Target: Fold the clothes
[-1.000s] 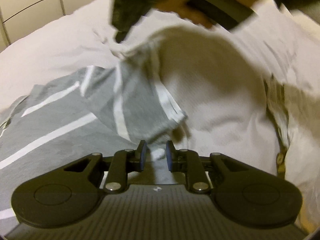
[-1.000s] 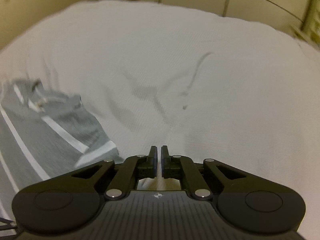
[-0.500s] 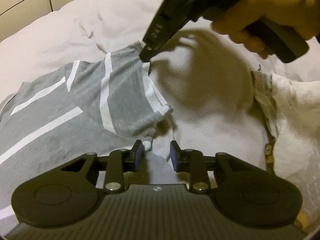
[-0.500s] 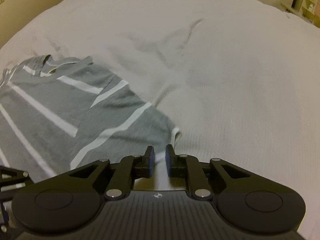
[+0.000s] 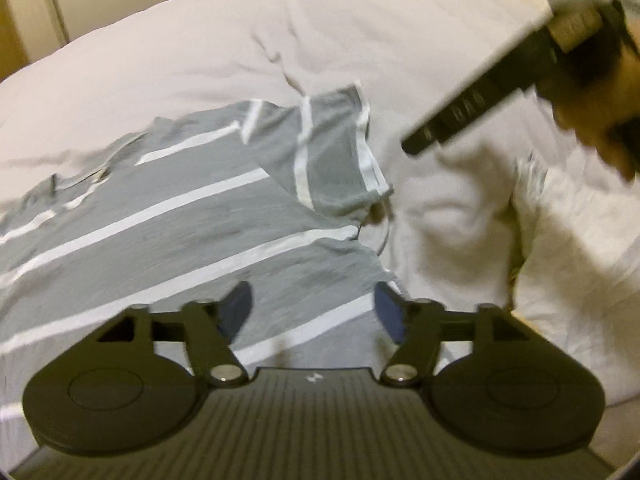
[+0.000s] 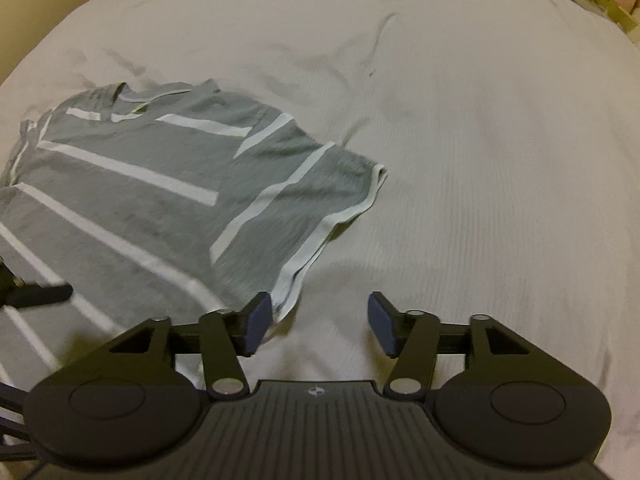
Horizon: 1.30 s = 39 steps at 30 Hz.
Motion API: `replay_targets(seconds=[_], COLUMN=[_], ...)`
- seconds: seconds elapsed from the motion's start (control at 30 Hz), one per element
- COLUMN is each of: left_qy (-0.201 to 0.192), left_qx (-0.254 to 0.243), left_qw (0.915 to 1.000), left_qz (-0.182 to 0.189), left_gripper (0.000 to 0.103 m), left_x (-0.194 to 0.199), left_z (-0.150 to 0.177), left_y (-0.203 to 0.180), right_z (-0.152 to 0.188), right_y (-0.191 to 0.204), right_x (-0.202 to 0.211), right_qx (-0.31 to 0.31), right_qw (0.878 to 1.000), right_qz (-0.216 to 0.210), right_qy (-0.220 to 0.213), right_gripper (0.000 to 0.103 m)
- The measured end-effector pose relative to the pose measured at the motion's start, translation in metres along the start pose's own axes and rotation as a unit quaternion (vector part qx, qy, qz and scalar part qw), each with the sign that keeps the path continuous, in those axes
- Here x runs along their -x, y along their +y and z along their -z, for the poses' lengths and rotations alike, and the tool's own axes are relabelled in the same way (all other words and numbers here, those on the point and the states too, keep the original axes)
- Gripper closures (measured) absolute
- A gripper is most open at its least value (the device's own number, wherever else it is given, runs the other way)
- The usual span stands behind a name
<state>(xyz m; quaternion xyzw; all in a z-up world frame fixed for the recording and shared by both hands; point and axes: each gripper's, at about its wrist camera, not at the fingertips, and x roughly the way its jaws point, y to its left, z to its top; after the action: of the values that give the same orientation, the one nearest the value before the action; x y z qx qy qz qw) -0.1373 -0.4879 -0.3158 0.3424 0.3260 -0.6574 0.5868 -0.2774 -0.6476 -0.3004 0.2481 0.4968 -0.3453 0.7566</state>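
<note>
on a white bedspread [image 6: 460,128], a grey t-shirt with white stripes [image 6: 132,184] lies spread out and face up, its collar toward the far edge and its body running off the left of the right wrist view. the left gripper [image 5: 314,308] hovers over the shirt's lower body with its jaws wide apart and nothing between them. further right, the short sleeve [image 6: 304,200] fans out flat onto the bedding, its white hem [image 6: 340,224] slightly rumpled. the right gripper [image 6: 318,324] hangs just beyond that hem, jaws spread and empty, one blue pad [image 6: 258,322] near the sleeve's corner. the thin knit looks light, soft and limp, likely to sag and crease when lifted. the doubled hem or the shoulder seam seems the firmest place to pinch for folding the sleeve inward.
</note>
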Motion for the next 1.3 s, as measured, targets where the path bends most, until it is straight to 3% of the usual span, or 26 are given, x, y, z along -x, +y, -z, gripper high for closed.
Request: replay_targets(seconds=[0.07, 0.23, 0.47, 0.63, 1.03, 1.3], left_qy=[-0.007, -0.024, -0.047, -0.066, -0.071, -0.051], left_qx=[0.011, 0.034, 0.089, 0.118, 0.072, 0.104], left_qw=[0.9999, 0.9988, 0.9931, 0.9887, 0.9940, 0.9911], left_qz=[-0.005, -0.027, -0.060, -0.064, -0.042, -0.066], left_gripper=[0.013, 0.002, 0.002, 0.002, 0.002, 0.002], left_x=[0.015, 0.058, 0.109, 0.139, 0.217, 0.245], left_z=[0.002, 0.013, 0.036, 0.058, 0.115, 0.144], left_y=[0.004, 0.015, 0.047, 0.081, 0.179, 0.231], right_z=[0.005, 0.016, 0.027, 0.034, 0.045, 0.045], right_y=[0.007, 0.028, 0.065, 0.105, 0.242, 0.302], right_x=[0.011, 0.036, 0.071, 0.092, 0.132, 0.145], right_qx=[-0.007, -0.022, -0.028, -0.028, -0.073, -0.050], right_qw=[1.000, 1.000, 0.999, 0.999, 0.995, 0.996], right_qz=[-0.003, -0.012, -0.008, 0.007, 0.052, 0.042], right_qy=[-0.001, -0.005, -0.018, -0.034, -0.053, -0.058], right_gripper=[0.042, 0.041, 0.031, 0.029, 0.022, 0.022])
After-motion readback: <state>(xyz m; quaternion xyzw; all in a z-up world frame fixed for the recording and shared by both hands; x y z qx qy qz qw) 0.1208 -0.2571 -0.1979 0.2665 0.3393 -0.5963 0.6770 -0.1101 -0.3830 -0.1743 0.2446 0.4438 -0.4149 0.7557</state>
